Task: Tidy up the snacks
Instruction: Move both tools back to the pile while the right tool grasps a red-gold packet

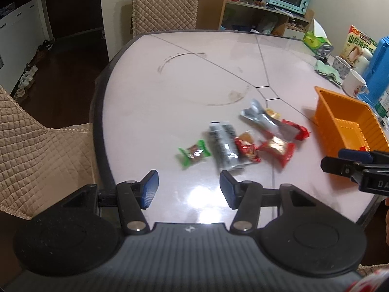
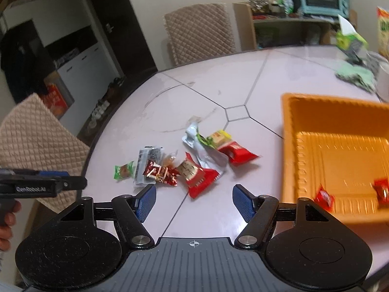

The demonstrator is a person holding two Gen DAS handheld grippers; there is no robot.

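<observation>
With both tongs, left [image 1: 189, 189] and right [image 2: 193, 203], spread empty, pinch the near red packet [image 2: 198, 176] by its crimped edge, then carry it right into the orange basket [image 2: 290, 131].

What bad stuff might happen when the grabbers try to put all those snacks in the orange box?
1. The snacks lie in a touching, overlapping heap: the silver packet lies across its red neighbours, so the open right gripper might pinch two at once or drag one along.
2. The green-wrapped candy is small and flat on the table; the open left gripper may slide off it.
3. The orange basket stands close to the pile, so a swing could bump it.
</observation>
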